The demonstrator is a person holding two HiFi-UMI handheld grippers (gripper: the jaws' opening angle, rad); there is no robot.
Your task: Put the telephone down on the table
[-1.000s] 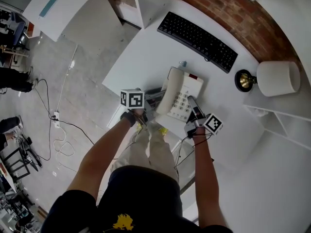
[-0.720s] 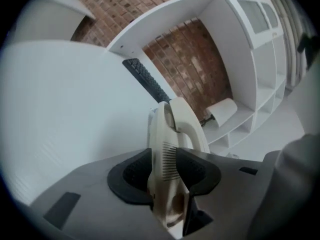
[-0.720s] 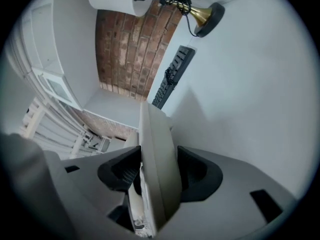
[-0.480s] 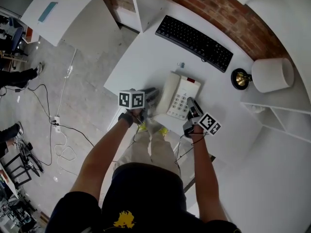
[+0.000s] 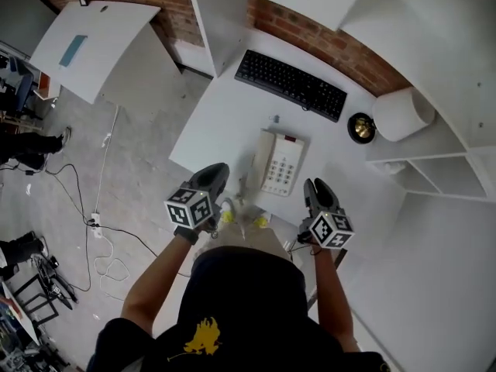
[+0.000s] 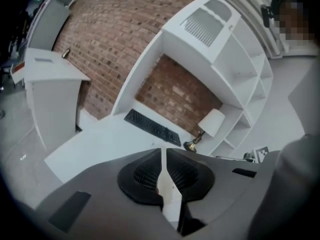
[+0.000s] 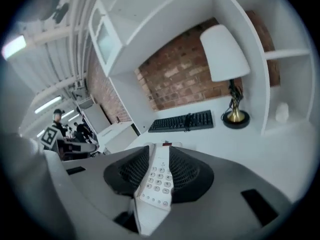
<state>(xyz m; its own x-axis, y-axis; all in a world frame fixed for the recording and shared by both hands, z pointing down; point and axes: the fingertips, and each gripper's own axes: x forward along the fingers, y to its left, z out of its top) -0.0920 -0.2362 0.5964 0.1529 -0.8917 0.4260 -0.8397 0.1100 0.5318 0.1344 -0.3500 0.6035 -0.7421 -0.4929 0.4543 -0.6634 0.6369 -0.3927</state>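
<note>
The white worktop point(image 5: 225, 122) is carrying a keyboard point(image 5: 291, 84) along its far edge and the telephone point(image 5: 277, 163), lying flat toward the near edge. Both tools, flanking the telephone a second ago, are now hanging back off that edge, so the put-down is looking finished. The left tool point(image 5: 211, 175) is closing on nothing, jaws nearly meeting. The right tool point(image 5: 316, 189) is closing too, parted and empty. Only the right gripper view is showing the keypad; the left gripper view is showing the keyboard and a lamp point(image 6: 212, 124).
</note>
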